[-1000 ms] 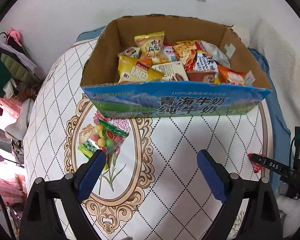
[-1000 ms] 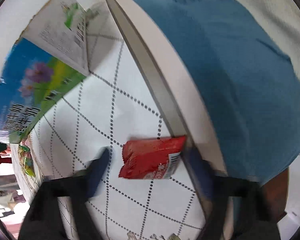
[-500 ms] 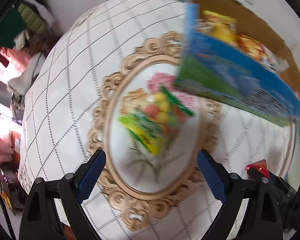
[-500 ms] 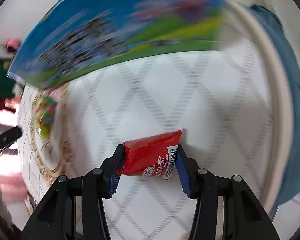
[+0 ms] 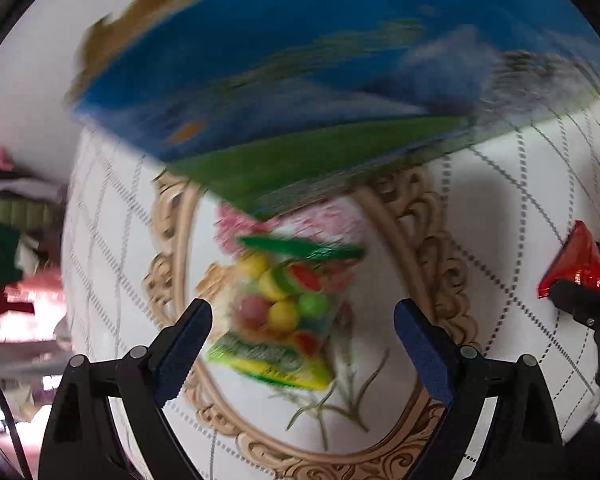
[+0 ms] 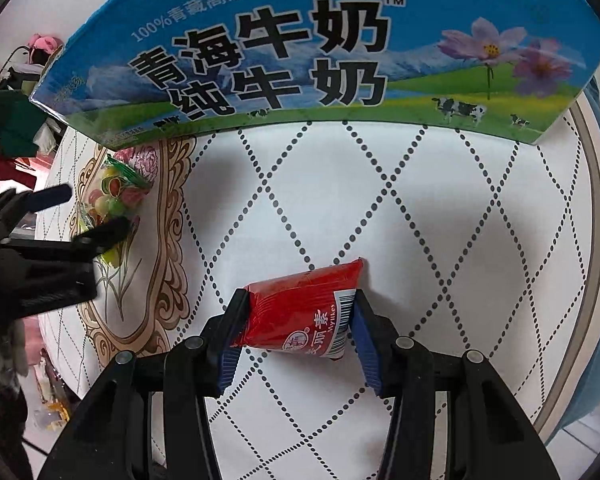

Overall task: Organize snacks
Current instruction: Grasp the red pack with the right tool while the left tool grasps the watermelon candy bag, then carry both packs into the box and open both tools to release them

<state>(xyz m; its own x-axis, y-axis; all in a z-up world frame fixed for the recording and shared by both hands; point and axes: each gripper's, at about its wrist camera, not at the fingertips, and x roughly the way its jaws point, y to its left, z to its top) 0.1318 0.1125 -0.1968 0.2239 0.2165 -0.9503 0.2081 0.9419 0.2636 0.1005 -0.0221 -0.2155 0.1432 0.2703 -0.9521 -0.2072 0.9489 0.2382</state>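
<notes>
Right gripper (image 6: 298, 320) has its two blue pads pressed against the sides of a red snack packet (image 6: 300, 314), which it holds just above or on the white, diamond-patterned tablecloth (image 6: 460, 220); contact with the cloth cannot be told. Left gripper (image 5: 302, 344) stands wide open with nothing between its fingers, poised over a clear bag of coloured candy balls (image 5: 282, 312) that lies on the cloth's ornate oval motif, just in front of the milk carton box (image 6: 300, 52). The left wrist view is blurred by motion, so fine detail there is lost.

The step in hand appears to be picking up the loose snacks for the box. The red packet seems already secured; next it likely needs lifting over the blue printed wall of the box and releasing inside. The left gripper would need to come down around the candy bag and close on it; the bag looks soft and slippery, so a grip across its middle seems safest.

Counted: two grippers, one red packet, one candy bag, one box. The box's contents are not visible from either camera.
</notes>
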